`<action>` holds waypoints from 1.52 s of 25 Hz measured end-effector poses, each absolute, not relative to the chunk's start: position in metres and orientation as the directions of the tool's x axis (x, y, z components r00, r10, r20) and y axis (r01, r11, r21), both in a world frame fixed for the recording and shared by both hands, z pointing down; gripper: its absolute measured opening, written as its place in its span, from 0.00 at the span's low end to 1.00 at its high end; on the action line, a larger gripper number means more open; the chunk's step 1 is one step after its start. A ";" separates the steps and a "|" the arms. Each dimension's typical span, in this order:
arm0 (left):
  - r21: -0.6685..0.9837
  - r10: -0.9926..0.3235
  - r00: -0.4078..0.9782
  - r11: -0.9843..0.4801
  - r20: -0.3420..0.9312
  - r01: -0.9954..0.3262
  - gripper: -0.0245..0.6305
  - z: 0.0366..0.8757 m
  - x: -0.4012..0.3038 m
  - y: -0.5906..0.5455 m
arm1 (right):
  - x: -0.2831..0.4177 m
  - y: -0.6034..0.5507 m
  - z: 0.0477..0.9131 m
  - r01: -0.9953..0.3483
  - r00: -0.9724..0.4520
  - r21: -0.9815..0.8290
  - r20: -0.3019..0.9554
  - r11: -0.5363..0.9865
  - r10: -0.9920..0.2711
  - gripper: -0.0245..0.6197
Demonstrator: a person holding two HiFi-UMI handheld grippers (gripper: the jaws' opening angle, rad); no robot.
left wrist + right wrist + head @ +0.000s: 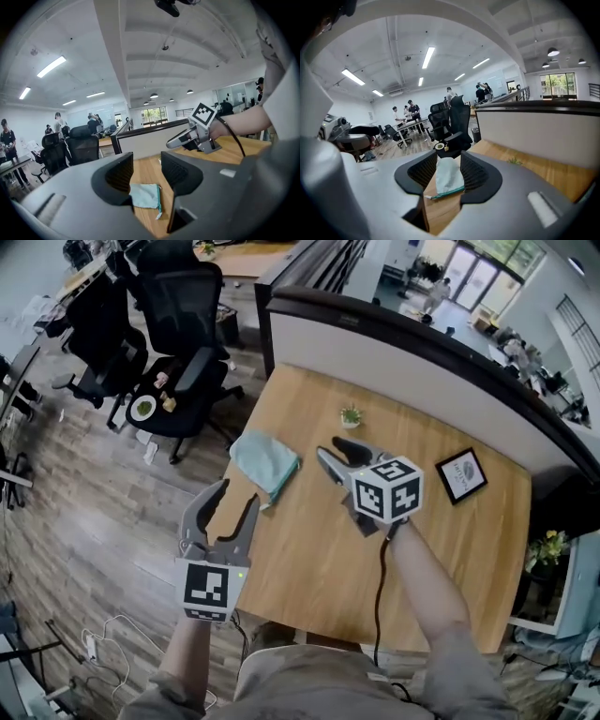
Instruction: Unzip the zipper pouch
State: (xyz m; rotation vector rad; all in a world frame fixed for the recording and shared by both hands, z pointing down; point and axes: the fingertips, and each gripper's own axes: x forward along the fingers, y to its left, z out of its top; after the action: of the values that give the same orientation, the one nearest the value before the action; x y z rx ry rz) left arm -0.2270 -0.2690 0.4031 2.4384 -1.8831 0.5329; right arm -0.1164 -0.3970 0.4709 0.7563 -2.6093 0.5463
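We hold both grippers over the counter (309,559), and neither touches anything. Our left gripper (236,495) hovers at the counter's left edge, its fingers (119,173) apart and empty. Our right gripper (330,448) points at the pouch (265,463), fingers (477,174) likewise apart and empty. The pale teal pouch lies flat between the two, near the left edge.

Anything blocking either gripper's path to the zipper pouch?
Nothing visible. Only bare table shows between the zipper pouch and the open left gripper and right gripper. The small plant and picture frame sit farther back.
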 end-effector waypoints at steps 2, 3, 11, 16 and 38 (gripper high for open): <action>-0.172 -0.930 0.226 -0.283 0.289 -0.944 0.32 0.418 -0.230 -0.276 | -0.131 -0.410 0.499 -0.556 -0.785 -0.272 0.483 0.785 -0.388 0.30; -0.168 -0.927 0.227 -0.285 0.298 -0.944 0.32 0.426 -0.232 -0.281 | -0.139 -0.416 0.513 -0.553 -0.781 -0.276 0.502 0.786 -0.372 0.30; -0.147 -0.899 0.204 -0.278 0.387 -0.949 0.32 0.503 -0.250 -0.304 | -0.175 -0.451 0.628 -0.565 -0.721 -0.320 0.640 0.761 -0.266 0.30; -0.124 -0.877 0.213 -0.291 0.431 -0.949 0.32 0.536 -0.253 -0.305 | -0.182 -0.466 0.685 -0.584 -0.684 -0.356 0.700 0.729 -0.206 0.30; -0.086 -0.828 0.218 -0.303 0.516 -0.949 0.32 0.574 -0.245 -0.268 | -0.172 -0.440 0.716 -0.619 -0.757 -0.677 0.649 0.397 -0.075 0.12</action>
State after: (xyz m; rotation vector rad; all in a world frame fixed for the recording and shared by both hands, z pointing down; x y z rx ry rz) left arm -0.2447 -0.2676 0.5743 2.2439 -1.6810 0.7039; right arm -0.1720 -0.4400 0.7165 0.5917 -2.1310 1.3554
